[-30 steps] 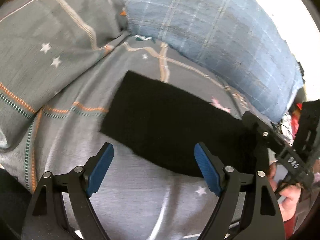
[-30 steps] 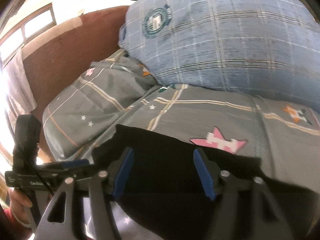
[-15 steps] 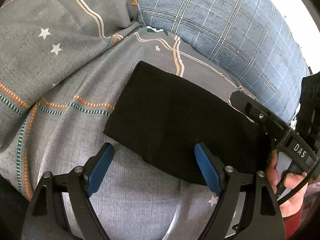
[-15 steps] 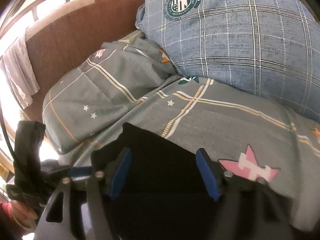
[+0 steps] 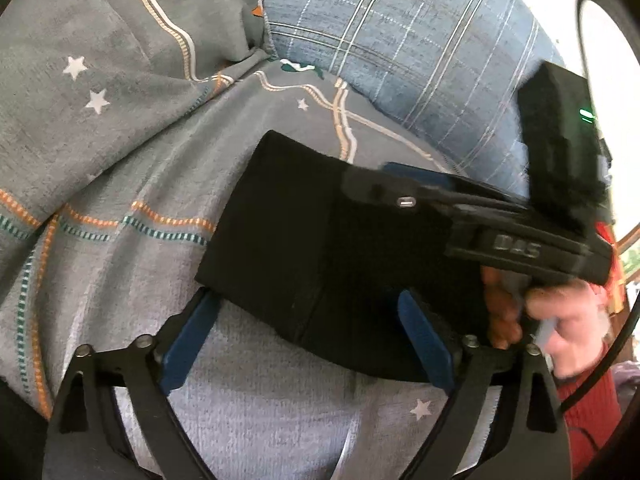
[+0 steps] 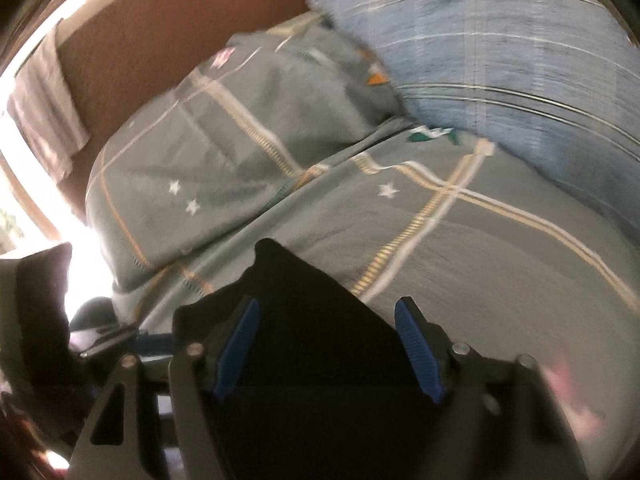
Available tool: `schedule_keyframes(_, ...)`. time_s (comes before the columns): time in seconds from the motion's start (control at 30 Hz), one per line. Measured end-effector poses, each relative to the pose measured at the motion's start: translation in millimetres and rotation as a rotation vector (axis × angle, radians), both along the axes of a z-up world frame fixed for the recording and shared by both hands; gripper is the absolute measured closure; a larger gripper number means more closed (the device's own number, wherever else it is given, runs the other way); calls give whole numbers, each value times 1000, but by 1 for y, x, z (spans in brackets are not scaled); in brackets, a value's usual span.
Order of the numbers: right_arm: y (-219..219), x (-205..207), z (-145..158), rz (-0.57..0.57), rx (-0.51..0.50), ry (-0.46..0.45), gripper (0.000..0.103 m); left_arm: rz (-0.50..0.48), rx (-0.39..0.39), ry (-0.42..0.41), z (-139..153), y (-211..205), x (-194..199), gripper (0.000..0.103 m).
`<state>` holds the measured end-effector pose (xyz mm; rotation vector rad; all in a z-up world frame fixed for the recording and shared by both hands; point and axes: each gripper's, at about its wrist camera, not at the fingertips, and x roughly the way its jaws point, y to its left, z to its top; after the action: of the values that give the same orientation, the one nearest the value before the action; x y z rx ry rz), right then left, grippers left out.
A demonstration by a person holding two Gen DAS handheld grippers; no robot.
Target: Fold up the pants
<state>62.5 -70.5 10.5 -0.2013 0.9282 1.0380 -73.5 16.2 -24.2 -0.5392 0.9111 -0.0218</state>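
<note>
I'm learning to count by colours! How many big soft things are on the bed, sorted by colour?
Black: 1, the folded pants
Blue: 1, the checked pillow
Grey: 2, the starry pillow and the bed sheet under everything
Total: 4

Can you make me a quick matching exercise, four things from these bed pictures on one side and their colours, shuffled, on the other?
Things:
1. pants
2. big pillow
3. bedsheet
4. headboard

Colours:
A. blue plaid
B. reddish brown
C. black
D. grey with stars and stripes

Pairs: 1-C, 2-A, 3-D, 4-B
</note>
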Motion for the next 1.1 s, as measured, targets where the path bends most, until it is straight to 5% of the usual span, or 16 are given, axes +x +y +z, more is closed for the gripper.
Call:
schedule_keyframes(0.17,29,8,-16,77,-68,55,33,-2,-42,-34,0,3,2,2)
schedule_keyframes(0.23,33,5,-15,93,-57,47,62,-1,-38,-56,1,3,2,5)
schedule_keyframes(0.3,31,3,-11,80,-44,38,80,-1,-20,-68,3,3,2,32)
schedule_keyframes(0.33,27,-1,-7,71,-23,31,84,-12,-9,-64,5,2,3,59)
schedule_keyframes(0.47,-3,-11,25,24,106,9,89,-45,54,-154,39,-7,-8,74)
schedule_keyframes(0.73,-142,-34,108,-145,436,-52,90,-346,134,-430,128,-99,-28,75)
schedule_keyframes(0.93,-258,-54,80,-403,431,-29,91,-646,152,-349,89,-208,3,77)
schedule_keyframes(1.03,-302,-55,42,-587,337,40,102,-730,129,-252,53,-240,16,79)
schedule_keyframes(1.1,-319,-58,23,-669,274,66,96,-795,86,-202,43,-248,17,79)
